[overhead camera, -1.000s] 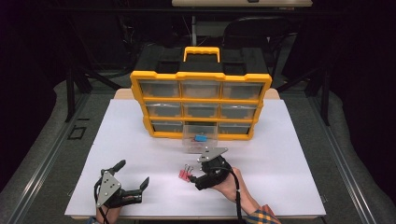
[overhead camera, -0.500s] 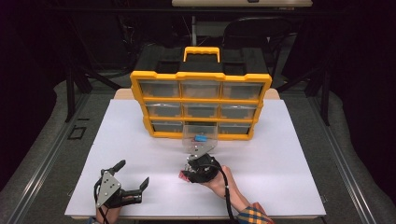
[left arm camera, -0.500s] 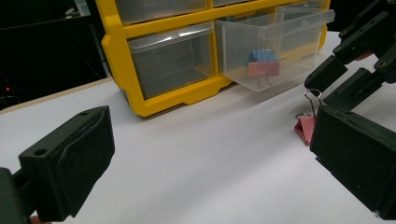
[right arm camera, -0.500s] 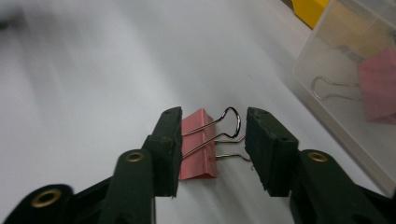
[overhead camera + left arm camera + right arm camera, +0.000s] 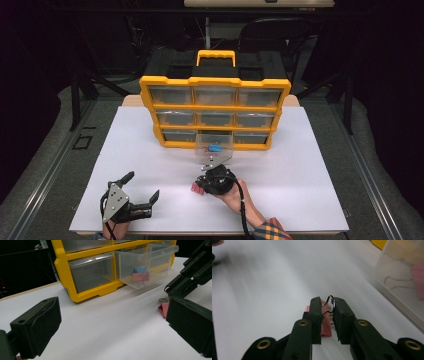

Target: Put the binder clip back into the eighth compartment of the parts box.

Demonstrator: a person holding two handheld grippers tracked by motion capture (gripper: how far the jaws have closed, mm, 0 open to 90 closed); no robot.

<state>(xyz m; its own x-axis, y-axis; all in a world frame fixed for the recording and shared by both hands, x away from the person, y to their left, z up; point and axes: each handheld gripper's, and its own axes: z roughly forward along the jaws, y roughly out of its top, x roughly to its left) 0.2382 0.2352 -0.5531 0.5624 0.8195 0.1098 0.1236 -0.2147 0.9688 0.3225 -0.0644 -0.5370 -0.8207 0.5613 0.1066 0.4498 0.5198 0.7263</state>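
I can read no text, label, brand, number or sign from my station in any view. The yellow organizer (image 5: pixel 215 112) shows plain clear drawer fronts and a blank frame; the white table (image 5: pixel 310 170) carries no markings; the jaws in both gripper views are unmarked black.

Overhead looks forward; gripper cameras near table (image 5: pixel 300 165).

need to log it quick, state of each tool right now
left tool: open, holding nothing
right tool: just closing, now gripping the pink binder clip by its wire handles
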